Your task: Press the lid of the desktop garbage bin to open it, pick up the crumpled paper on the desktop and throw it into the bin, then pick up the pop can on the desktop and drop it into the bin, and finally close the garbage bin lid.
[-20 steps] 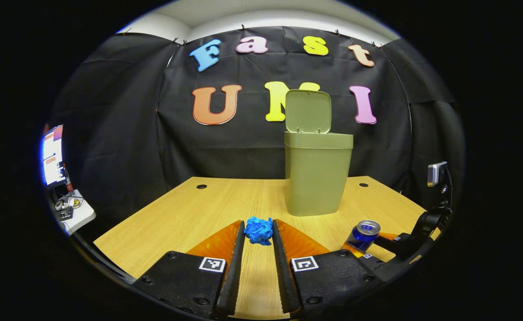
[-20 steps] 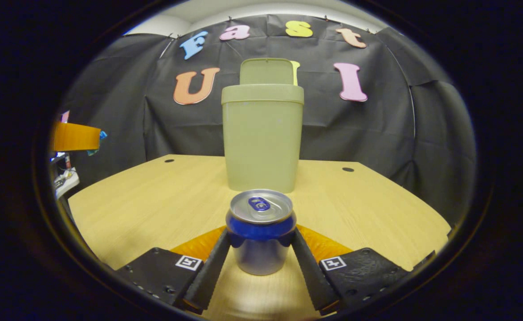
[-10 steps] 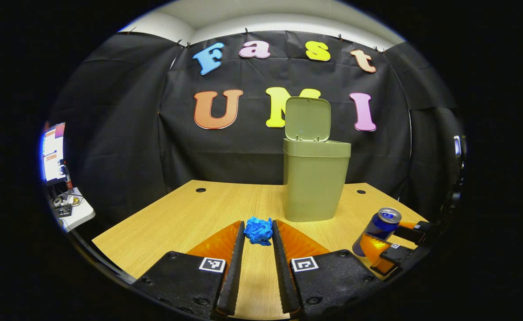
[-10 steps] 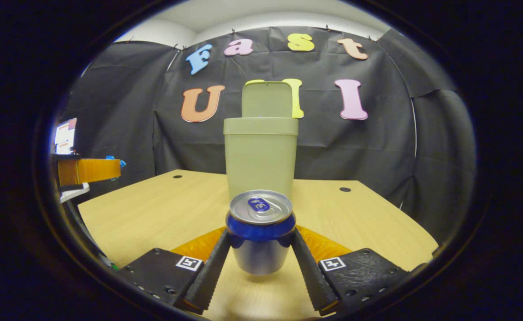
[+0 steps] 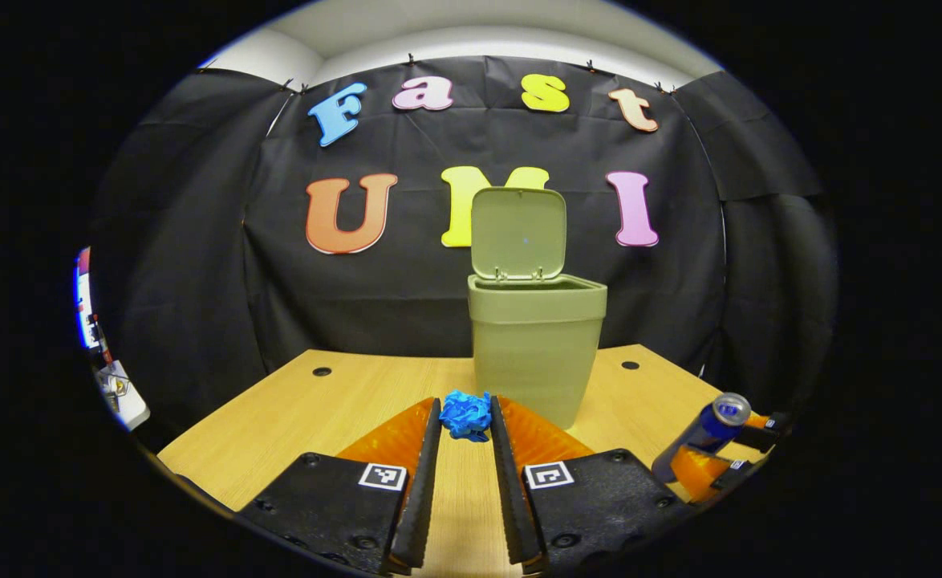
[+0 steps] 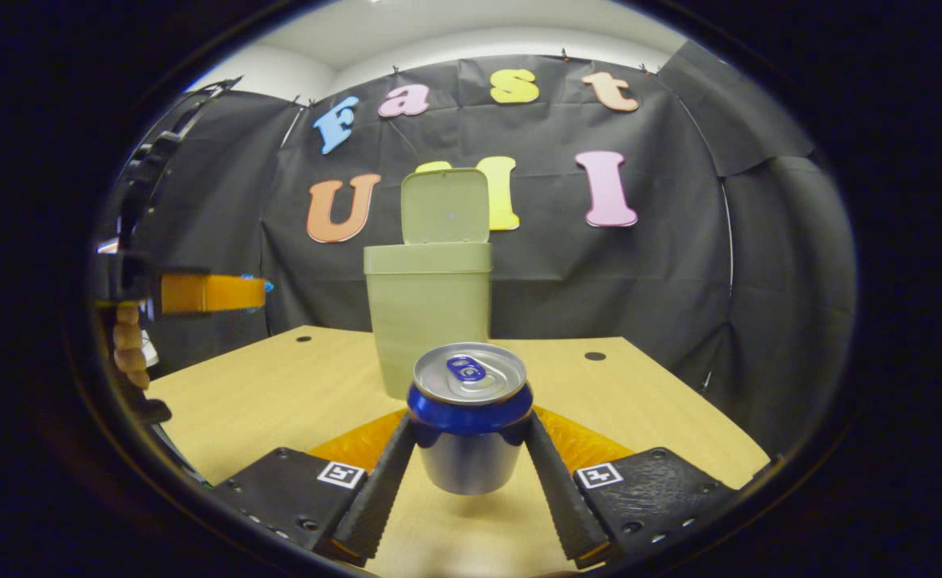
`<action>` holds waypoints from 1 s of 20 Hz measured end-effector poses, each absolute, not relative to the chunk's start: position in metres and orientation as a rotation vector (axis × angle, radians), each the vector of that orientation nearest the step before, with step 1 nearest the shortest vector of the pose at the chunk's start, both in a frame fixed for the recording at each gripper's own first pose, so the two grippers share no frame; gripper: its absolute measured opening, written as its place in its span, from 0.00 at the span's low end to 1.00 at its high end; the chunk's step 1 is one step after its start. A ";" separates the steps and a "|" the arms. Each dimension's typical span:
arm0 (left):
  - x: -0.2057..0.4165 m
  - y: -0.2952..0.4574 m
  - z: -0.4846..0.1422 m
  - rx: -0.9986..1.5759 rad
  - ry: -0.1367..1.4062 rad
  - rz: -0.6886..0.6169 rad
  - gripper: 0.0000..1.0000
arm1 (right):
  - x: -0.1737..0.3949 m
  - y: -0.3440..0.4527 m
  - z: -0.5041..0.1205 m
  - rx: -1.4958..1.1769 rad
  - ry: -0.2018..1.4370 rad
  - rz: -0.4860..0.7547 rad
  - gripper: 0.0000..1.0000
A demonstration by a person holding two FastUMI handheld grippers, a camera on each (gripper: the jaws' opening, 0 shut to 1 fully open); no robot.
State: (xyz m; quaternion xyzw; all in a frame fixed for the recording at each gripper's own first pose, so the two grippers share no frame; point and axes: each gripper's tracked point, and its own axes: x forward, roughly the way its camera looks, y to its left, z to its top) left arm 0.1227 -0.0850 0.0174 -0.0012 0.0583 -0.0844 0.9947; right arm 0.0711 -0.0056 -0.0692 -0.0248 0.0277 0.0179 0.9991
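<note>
Change: you've raised both loads off the worktop (image 5: pixel 343 393) within the last second.
Left gripper (image 5: pixel 466 417): fingers clamped on crumpled paper (image 5: pixel 465 414).
Right gripper (image 6: pixel 469 433): fingers clamped on pop can (image 6: pixel 468 413).
Bin (image 5: pixel 535 345): lid (image 5: pixel 517 233) upright, open; paper goes first.

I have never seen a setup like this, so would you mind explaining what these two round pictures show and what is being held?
There is no robot: a person holds a two-finger claw in each hand, and a fisheye camera rides on each one, looking along its fingers. In the left gripper view, the left claw pinches the crumpled paper. In the right gripper view, the right claw grips the can, lifted off the table. On the table stands the bin with its lid up.
</note>
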 end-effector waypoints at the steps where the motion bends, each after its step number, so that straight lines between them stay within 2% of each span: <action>1: 0.139 -0.092 0.036 0.008 0.086 -0.168 0.40 | 0.073 -0.011 -0.072 -0.034 0.070 0.036 0.82; 2: 0.156 -0.098 0.053 0.013 0.048 -0.167 0.39 | 0.075 -0.015 -0.074 -0.019 0.079 0.035 0.82; 3: 0.173 -0.105 0.067 0.011 0.028 -0.167 0.34 | 0.077 -0.019 -0.076 -0.011 0.086 0.028 0.81; 4: 0.190 -0.112 0.076 0.005 0.019 -0.169 0.39 | 0.077 -0.022 -0.078 -0.012 0.091 0.024 0.81; 12: 0.306 -0.162 0.157 -0.023 -0.071 -0.231 0.39 | 0.080 -0.023 -0.084 -0.031 0.096 0.030 0.82; 16: 0.344 -0.177 0.172 0.009 -0.077 -0.252 0.39 | 0.080 -0.022 -0.092 -0.034 0.112 0.036 0.81; 17: 0.349 -0.180 0.169 0.006 -0.058 -0.252 0.46 | 0.081 -0.021 -0.091 -0.031 0.114 0.039 0.81; 18: 0.353 -0.182 0.165 0.000 -0.037 -0.255 0.39 | 0.080 -0.022 -0.091 -0.030 0.114 0.041 0.82; 20: 0.359 -0.190 0.164 0.005 -0.025 -0.268 0.40 | 0.079 -0.023 -0.090 -0.033 0.113 0.038 0.82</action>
